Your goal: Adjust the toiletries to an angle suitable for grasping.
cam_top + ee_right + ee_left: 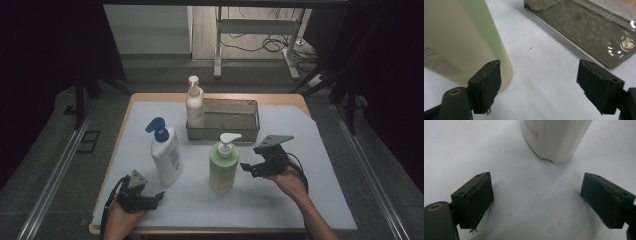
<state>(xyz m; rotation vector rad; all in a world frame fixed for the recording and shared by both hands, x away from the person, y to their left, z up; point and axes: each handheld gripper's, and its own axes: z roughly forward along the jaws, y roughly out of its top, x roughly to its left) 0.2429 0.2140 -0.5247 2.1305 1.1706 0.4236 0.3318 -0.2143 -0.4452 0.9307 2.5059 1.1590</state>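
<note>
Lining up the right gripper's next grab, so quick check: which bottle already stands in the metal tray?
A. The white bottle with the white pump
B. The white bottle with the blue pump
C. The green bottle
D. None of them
A: in the high view the white bottle with the white pump stands at the left end of the metal tray, while the green bottle and the blue-pump bottle stand on the table in front of it.

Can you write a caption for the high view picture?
Right gripper open beside green pump bottle; left gripper rests open.
</note>
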